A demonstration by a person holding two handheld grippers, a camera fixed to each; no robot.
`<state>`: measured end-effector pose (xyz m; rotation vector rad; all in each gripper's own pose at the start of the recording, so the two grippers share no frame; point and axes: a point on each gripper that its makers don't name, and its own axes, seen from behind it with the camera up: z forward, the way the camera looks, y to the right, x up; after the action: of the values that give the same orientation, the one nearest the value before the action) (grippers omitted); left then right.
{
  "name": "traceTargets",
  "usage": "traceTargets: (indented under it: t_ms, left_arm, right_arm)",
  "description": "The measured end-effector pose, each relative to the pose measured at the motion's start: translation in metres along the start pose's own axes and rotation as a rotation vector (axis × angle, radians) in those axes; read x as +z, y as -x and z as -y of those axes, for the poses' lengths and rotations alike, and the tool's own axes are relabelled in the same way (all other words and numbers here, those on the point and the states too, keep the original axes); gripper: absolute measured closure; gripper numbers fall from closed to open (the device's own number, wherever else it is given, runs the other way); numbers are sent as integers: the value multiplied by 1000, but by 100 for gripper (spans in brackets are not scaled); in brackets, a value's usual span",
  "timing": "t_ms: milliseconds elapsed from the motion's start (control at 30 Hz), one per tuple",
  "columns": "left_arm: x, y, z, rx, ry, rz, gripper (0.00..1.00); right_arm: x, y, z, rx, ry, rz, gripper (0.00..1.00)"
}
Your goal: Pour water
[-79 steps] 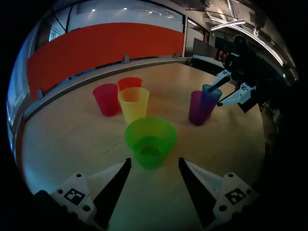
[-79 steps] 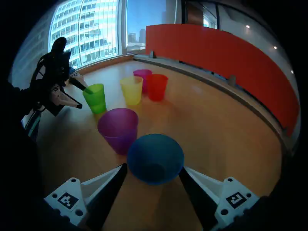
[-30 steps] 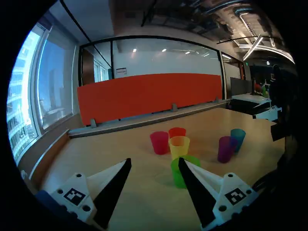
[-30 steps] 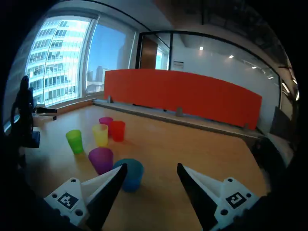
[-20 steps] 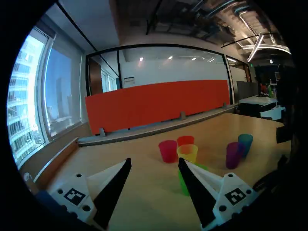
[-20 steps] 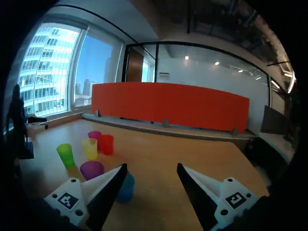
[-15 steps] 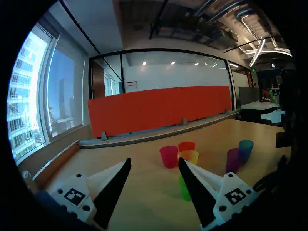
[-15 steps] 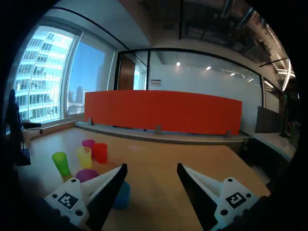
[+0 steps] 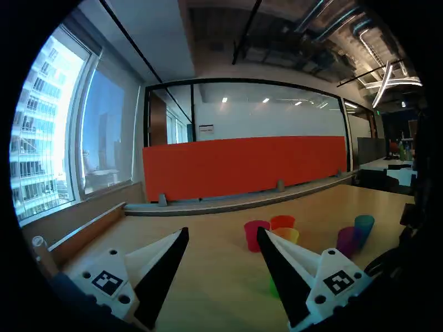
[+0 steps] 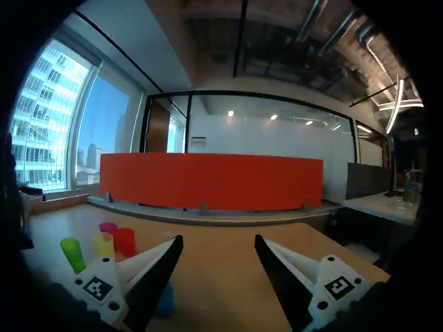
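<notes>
Position: green cup [image 9: 271, 287] sits low right of left gripper [image 9: 221, 229], blue cup [image 10: 164, 302] low left of right gripper [image 10: 219, 238]; both upright on bench [image 9: 213, 288]; all fingers [image 9: 160, 265] apart, empty.

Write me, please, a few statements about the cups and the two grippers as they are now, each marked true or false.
1. The left gripper and the right gripper are both open and hold nothing. True.
2. The pink cup lies on its side. False: it stands upright on the table.
3. The teal cup stands right beside the purple cup. True.
4. The green cup is gripped by the right gripper. False: it stands on the table, well off to the left of that gripper.
5. A blue partition runs behind the table. False: the partition is orange-red.
</notes>
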<state>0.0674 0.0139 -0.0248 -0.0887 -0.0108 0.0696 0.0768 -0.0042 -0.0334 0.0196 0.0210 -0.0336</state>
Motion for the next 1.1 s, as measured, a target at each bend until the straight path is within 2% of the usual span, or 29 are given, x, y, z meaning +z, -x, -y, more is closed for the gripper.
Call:
traceTargets:
  t_ms: [400,567,867,1100]
  left_arm:
    - [3,-4,5,-54,-17,-22,9]
    - [5,-1,8,-51,-30,-24,9]
    - [11,8,5,-48,-37,-35,9]
    - [15,19,9,-28,-72,-35,9]
  right_arm:
    - [-2,-4,1,1,39,-28,0]
    - [-2,-6,0,12,46,-35,0]
    - [-4,2,-3,22,58,-22,0]
    - [-6,1,-4,26,63,-14,0]
